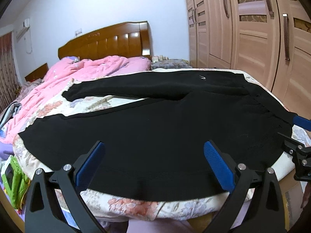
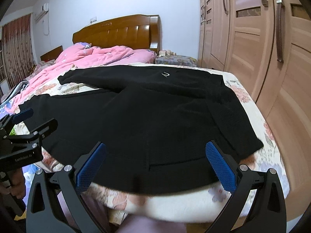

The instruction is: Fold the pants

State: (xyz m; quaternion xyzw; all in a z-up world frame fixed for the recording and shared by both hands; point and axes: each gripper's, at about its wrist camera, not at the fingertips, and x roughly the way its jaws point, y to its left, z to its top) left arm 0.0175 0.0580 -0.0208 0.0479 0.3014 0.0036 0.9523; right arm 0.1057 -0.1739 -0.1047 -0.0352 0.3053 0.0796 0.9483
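Hovering over the near bed edge, left gripper [image 1: 154,163] has its blue-padded fingers [image 1: 88,167] spread wide, gripping nothing. Right gripper [image 2: 155,164] is likewise wide apart and empty-handed. Black pants [image 1: 155,128] lie flat on the floral bedsheet [image 1: 136,207], legs toward 10 o'clock, waistband toward 3.
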